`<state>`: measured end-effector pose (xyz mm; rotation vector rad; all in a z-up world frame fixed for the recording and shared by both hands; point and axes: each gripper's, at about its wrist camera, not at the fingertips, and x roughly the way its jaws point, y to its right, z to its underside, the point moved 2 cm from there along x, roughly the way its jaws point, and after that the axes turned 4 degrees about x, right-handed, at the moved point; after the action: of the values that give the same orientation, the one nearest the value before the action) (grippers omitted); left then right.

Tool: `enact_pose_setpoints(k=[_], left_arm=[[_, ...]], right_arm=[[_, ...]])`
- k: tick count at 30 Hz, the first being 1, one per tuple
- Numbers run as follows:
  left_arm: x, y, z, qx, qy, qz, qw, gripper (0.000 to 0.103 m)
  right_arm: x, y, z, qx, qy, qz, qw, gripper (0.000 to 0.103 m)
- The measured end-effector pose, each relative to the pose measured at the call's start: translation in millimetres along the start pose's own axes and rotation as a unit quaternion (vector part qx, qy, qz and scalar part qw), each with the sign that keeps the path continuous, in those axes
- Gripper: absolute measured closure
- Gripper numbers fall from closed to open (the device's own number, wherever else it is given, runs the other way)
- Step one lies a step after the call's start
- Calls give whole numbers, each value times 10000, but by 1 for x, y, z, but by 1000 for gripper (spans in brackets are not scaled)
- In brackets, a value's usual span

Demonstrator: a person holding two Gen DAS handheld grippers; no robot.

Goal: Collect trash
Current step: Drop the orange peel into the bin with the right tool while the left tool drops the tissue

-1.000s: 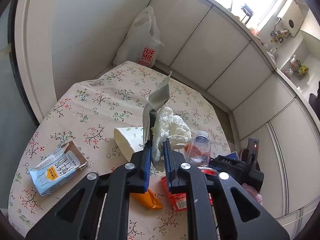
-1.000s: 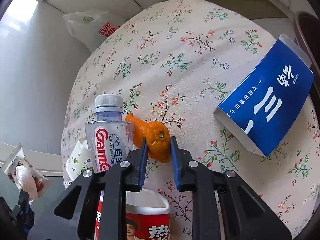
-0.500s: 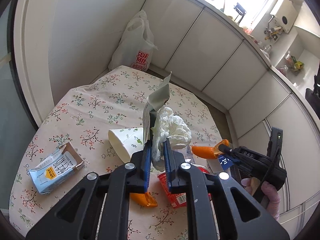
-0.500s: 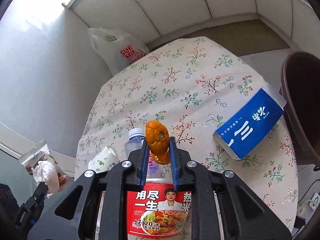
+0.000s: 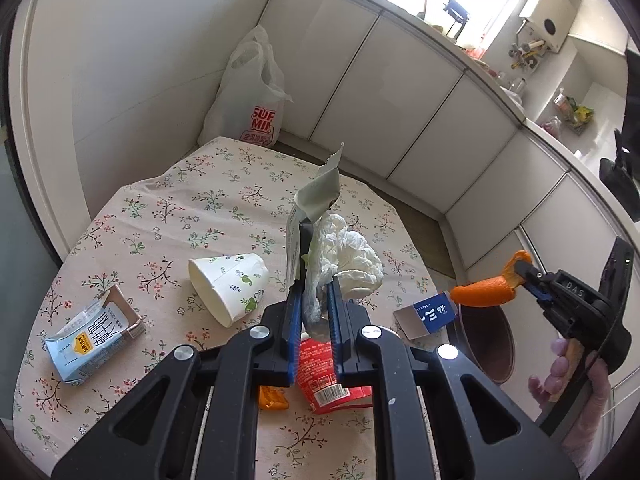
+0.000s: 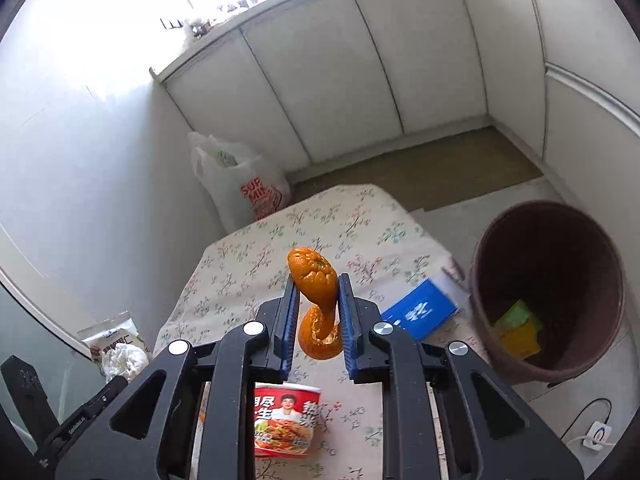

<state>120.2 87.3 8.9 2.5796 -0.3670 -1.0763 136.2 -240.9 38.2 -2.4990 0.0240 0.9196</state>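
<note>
Carrying trash binward: your right claw [image 6: 319, 312] clamps orange peel [image 6: 316, 288] above the counter [image 6: 248, 276]; left claw [image 5: 313, 312] pinches tissue [image 5: 344, 256] and wrapper [image 5: 320, 192]. Next, swing right over the bin [image 6: 548, 292], then release.

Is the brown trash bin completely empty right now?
No, the brown trash bin already has yellow and green wrappers lying at its bottom.

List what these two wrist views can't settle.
- Noodle cup: left wrist view, mostly behind the left gripper; its lower part is hidden in the right view too.
- Bin contents: right view, its wall hides all but some yellow packaging.
- Orange scrap: left view, half under the fingers.
</note>
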Motion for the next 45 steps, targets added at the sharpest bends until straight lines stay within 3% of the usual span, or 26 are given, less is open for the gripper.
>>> enact_pose_setpoints(k=[8, 13, 16, 17, 20, 22, 24, 27, 32, 41, 45], left_arm=[[15, 26, 5, 194, -110, 124, 9997, 91], [29, 48, 11, 362, -225, 206, 9989, 91], [38, 60, 16, 442, -324, 253, 9982, 91], [41, 64, 18, 462, -348, 282, 9979, 91], [49, 80, 22, 530, -417, 396, 9969, 91], [54, 96, 25, 649, -462, 459, 9958, 91], [59, 117, 27, 833, -495, 532, 9939, 90], [67, 151, 26, 947, -502, 736, 9915, 90], [81, 227, 16, 1272, -410, 1125, 9846, 90], [117, 358, 19, 1935, -488, 1553, 9675, 89], [134, 391, 27, 2157, -584, 1552, 9623, 89]], right_arm=[[-50, 57, -33, -95, 1033, 897, 9905, 85], [-56, 103, -44, -37, 1282, 1564, 9793, 84], [-57, 128, -47, 157, 1199, 1695, 9781, 81], [-59, 133, -47, 194, 1202, 1747, 9771, 74], [-76, 143, -46, 250, 1503, 1850, 9709, 29], [-92, 149, -46, 248, 1807, 1974, 9632, 23], [-106, 156, -47, 244, 2038, 2250, 9525, 6], [-124, 172, -46, 240, 2347, 2819, 9300, 7], [-131, 207, -48, 33, 2075, 3788, 9019, 7], [-141, 269, -46, 755, 1523, 3798, 9093, 7], [-141, 279, -43, 886, 1397, 3836, 9086, 7]])
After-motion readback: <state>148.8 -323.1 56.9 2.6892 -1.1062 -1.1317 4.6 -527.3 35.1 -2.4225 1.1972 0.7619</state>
